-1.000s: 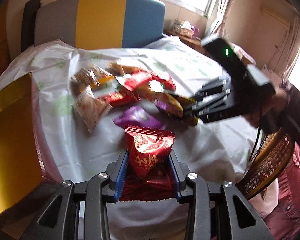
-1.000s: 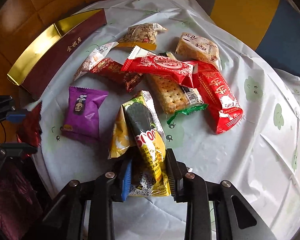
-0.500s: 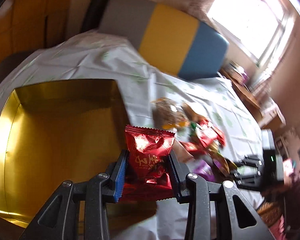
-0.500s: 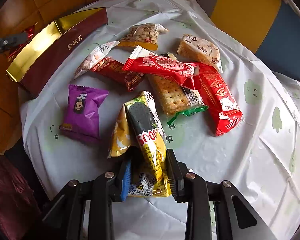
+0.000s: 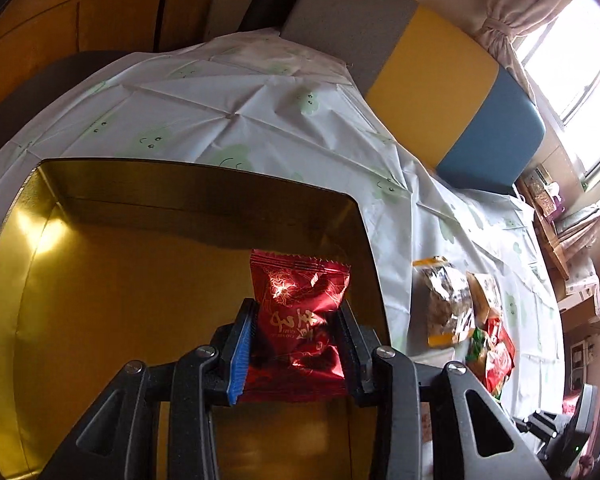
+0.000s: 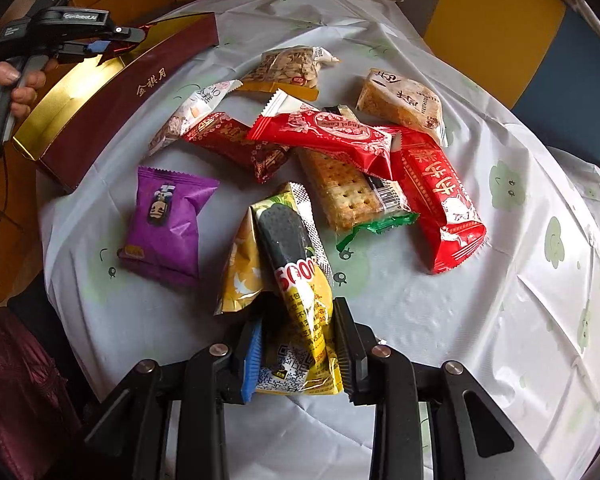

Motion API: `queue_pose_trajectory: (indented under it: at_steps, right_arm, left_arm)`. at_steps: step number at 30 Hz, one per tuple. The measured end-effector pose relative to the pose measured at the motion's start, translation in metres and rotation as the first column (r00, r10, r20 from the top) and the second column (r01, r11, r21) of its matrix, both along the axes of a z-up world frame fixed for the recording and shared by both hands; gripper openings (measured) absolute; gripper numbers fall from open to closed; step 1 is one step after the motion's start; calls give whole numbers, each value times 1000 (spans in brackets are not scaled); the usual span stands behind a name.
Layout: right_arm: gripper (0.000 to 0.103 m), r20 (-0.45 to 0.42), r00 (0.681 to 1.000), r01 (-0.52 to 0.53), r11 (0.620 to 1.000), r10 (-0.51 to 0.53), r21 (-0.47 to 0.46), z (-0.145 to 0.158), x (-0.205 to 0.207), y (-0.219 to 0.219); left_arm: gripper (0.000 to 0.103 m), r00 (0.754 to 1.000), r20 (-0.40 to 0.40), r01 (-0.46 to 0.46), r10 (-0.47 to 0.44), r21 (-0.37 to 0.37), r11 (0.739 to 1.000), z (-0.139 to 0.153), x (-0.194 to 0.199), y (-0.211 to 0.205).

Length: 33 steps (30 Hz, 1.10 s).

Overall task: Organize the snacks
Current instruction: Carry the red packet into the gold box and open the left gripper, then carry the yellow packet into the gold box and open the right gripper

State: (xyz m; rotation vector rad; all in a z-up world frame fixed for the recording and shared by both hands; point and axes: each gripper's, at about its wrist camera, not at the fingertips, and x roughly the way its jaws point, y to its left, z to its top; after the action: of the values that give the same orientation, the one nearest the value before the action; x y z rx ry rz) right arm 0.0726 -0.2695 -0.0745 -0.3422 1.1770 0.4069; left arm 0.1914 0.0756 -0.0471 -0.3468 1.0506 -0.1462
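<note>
**Red packet over the gold box; yellow packet gripped at pile edge**

The left gripper point(image 5: 298, 346) pinches a red packet point(image 5: 300, 312) above the gold box point(image 5: 120, 300), just inside its right rim; one second ago it hung over the tablecloth point(image 6: 440, 320) by the pile. The box floor shows bare and wide to the left.

The right gripper point(image 6: 296, 354) is clamped on a yellow packet point(image 6: 300, 280) at the near edge of the pile, placed as before. Open cloth lies to its right.

Count on the cloth: one purple packet point(image 6: 166, 216), three red packets, one cracker pack point(image 6: 342, 188), one nut bag point(image 6: 288, 66).
</note>
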Motion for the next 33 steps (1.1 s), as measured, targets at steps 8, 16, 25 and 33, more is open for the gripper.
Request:
queue_pose_trajectory:
  at_steps: [8, 16, 25, 33]
  right_arm:
    - [33, 3, 1000, -3, 1000, 3, -5, -1, 0, 2]
    - [33, 8, 1000, -8, 1000, 8, -12, -2, -2, 3]
    - [33, 12, 1000, -4, 1000, 5, -16, -1, -4, 4]
    - [32, 12, 1000, 27, 999, -27, -19, -1, -5, 5]
  left_arm:
    - [54, 1000, -2, -14, 13, -18, 1000, -4, 22, -5]
    - [54, 998, 61, -32, 29, 57, 998, 10, -18, 1]
    - [54, 988, 152, -42, 14, 181, 983, 33, -93, -10]
    - [54, 984, 177, -51, 6, 256, 965, 39, -129, -14]
